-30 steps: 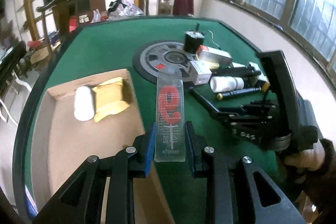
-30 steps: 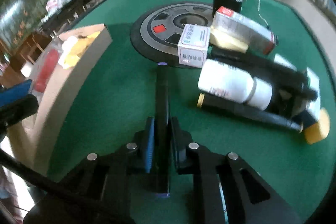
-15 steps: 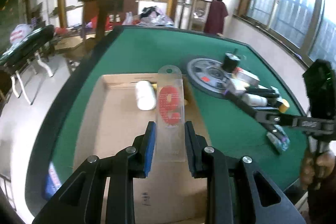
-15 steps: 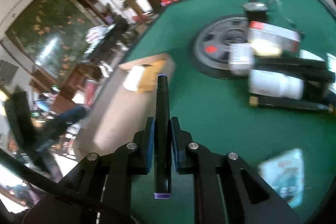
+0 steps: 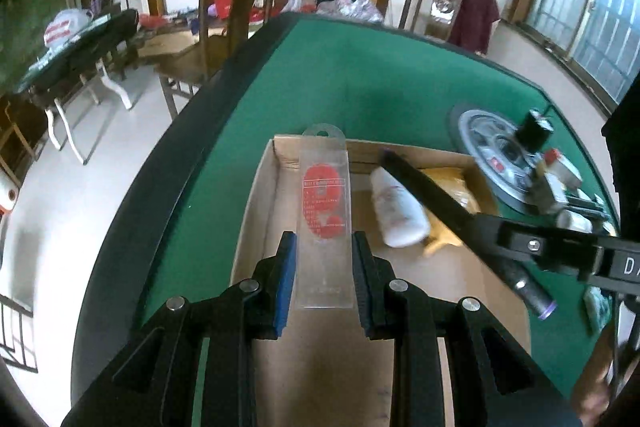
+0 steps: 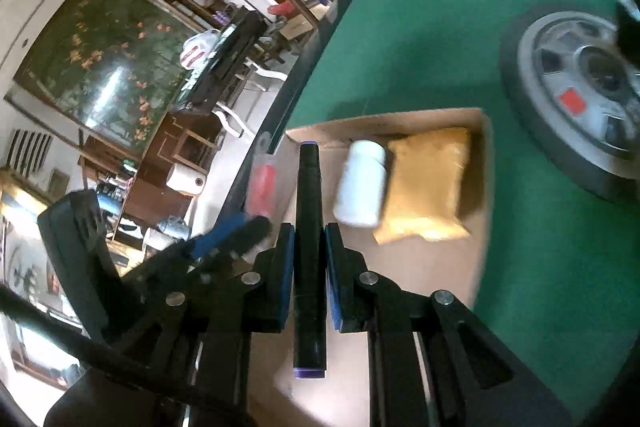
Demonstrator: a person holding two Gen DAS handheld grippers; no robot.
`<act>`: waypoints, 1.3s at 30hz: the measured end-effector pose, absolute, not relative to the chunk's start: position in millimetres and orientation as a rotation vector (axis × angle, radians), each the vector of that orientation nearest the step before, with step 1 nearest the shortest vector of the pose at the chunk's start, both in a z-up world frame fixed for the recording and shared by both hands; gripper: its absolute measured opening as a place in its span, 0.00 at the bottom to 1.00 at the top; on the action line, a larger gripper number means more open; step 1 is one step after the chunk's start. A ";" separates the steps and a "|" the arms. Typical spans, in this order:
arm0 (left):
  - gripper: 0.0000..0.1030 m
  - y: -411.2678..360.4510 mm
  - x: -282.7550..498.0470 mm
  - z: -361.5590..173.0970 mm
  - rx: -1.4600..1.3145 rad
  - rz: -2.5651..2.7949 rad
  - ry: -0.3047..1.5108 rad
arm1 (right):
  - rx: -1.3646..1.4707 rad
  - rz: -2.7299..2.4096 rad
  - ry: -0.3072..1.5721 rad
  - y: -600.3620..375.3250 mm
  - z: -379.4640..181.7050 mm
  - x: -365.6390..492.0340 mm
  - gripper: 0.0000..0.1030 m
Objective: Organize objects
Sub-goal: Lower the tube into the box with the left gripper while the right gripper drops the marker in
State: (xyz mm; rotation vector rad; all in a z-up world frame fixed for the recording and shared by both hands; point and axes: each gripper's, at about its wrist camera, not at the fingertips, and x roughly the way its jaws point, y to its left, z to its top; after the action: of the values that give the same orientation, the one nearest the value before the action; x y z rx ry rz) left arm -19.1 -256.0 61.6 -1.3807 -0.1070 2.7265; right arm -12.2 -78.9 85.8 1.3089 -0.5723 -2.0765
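Observation:
My left gripper (image 5: 323, 259) is shut on a clear plastic packet with a red print (image 5: 325, 199) and holds it over the open cardboard box (image 5: 256, 195). My right gripper (image 6: 310, 251) is shut on a black marker with a purple end (image 6: 309, 227), also above the box (image 6: 440, 267). The marker (image 5: 440, 203) and the right gripper (image 5: 552, 247) show from the side in the left wrist view. The packet (image 6: 262, 187) and left gripper show at the left of the right wrist view. A white bottle (image 5: 396, 211) and a yellow pouch (image 6: 424, 183) lie in the box.
The box sits at the near left of a green felt table (image 5: 360, 75). A grey round disc (image 6: 576, 99) lies to its right, with a pile of small boxes, a bottle and black items (image 5: 560, 183) beyond. Chairs and furniture stand off the table's left edge.
Both grippers have swung left from the pile of objects to above the cardboard box, each still holding its item. The marker now points over the box beside the white bottle.

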 end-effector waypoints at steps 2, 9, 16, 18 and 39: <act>0.22 -261.0 -28.5 54.3 -1.409 2.720 -0.126 | 1.334 -2.084 -0.564 -94.0 79.6 -25.2 0.12; 0.23 -278.0 -42.7 36.5 -1.451 2.702 -0.217 | 1.387 -2.099 -0.509 -113.1 64.0 -37.4 0.13; 0.24 -283.2 -36.1 42.3 -1.421 2.719 -0.284 | 1.373 -2.124 -0.475 -106.4 63.0 -33.6 0.15; 0.24 -283.9 -29.1 49.5 -1.399 2.737 -0.295 | 1.344 -2.157 -0.449 -101.3 70.1 -26.0 0.15; 0.58 -190.9 116.9 145.9 -0.815 2.973 -0.341 | 0.733 -2.785 0.119 0.4 176.5 142.3 0.75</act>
State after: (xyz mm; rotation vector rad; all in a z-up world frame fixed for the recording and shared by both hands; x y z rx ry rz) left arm 116.9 -190.9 145.9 -0.8153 -0.3409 2.9728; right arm 142.3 0.4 176.5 0.7332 0.1186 -2.7854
